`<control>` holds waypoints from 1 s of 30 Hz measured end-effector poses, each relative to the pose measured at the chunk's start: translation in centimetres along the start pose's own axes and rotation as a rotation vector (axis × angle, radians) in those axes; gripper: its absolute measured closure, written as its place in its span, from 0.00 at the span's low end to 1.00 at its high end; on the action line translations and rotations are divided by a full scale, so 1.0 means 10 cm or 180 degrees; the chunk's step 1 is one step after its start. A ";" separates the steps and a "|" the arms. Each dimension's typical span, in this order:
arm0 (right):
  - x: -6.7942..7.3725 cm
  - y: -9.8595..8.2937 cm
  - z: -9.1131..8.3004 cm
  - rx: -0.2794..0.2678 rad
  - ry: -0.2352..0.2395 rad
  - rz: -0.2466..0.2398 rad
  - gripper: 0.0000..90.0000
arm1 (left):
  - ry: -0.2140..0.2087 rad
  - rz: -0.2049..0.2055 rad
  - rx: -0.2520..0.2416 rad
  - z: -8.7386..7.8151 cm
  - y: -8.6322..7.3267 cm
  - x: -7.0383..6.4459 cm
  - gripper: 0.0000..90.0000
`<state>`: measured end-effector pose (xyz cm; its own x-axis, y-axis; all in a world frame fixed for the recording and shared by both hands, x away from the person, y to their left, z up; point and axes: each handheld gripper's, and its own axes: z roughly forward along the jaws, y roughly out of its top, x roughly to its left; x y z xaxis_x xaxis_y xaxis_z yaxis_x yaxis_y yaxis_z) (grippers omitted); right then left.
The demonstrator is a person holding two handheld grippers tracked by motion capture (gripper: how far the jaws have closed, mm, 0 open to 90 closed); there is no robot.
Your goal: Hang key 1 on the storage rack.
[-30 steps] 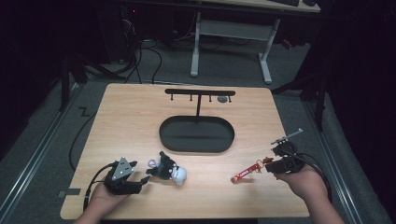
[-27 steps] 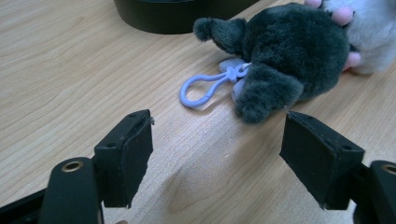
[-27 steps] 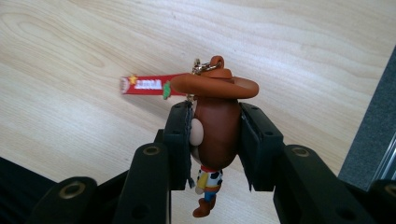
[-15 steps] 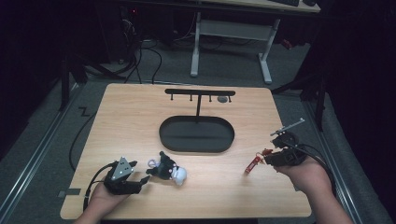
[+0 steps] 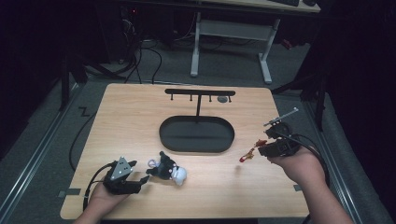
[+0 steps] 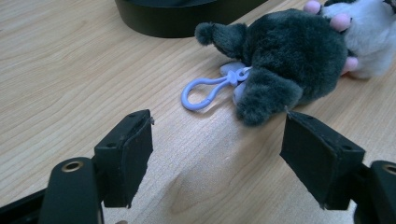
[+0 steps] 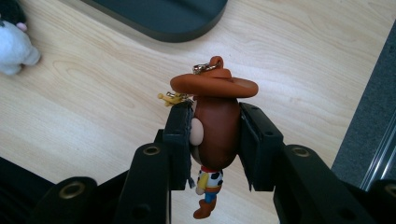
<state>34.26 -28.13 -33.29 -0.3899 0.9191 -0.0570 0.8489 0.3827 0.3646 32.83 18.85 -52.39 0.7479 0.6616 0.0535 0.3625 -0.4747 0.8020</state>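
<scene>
Near the right edge of the bench, the right tongs (image 5: 261,148) squeeze the cowboy toy (image 7: 215,121) by its head and have lifted it off the wood, so it can go to the hanger stand (image 5: 200,92). Near the front edge, the left tongs (image 6: 215,158) wait wide open by the fluffy toy (image 6: 285,56)

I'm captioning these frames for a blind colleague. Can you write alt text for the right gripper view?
The right hand-held gripper clamps a cowboy figurine keychain by its brown head, orange hat up and small legs dangling below, above a light wooden table. The rounded end of a black oval stand base lies ahead, and a white plush toy sits at the far left edge.
</scene>
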 end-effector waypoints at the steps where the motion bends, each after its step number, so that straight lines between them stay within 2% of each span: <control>1: 0.01 0.02 0.00 -0.0009 0.0001 -0.0008 0.74 | -0.0001 0.0000 0.0000 0.00 0.00 0.00 0.28; 13: 0.09 0.22 0.05 -0.0022 0.0035 -0.0039 0.74 | -0.0011 -0.0007 -0.0008 -0.01 -0.01 0.01 0.28; 23: 0.08 0.39 0.12 -0.0004 0.0096 0.0006 0.74 | -0.0026 -0.0005 -0.0014 -0.01 -0.01 0.01 0.28; 30: 0.06 0.54 0.13 -0.0058 0.0109 0.0038 0.74 | -0.0040 0.0001 -0.0008 -0.01 -0.01 0.01 0.28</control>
<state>39.09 -25.38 -32.52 -0.3920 0.9197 -0.0208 0.8470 0.3697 0.3819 32.84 19.02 -52.38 0.7548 0.6543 0.0463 0.3611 -0.4734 0.8034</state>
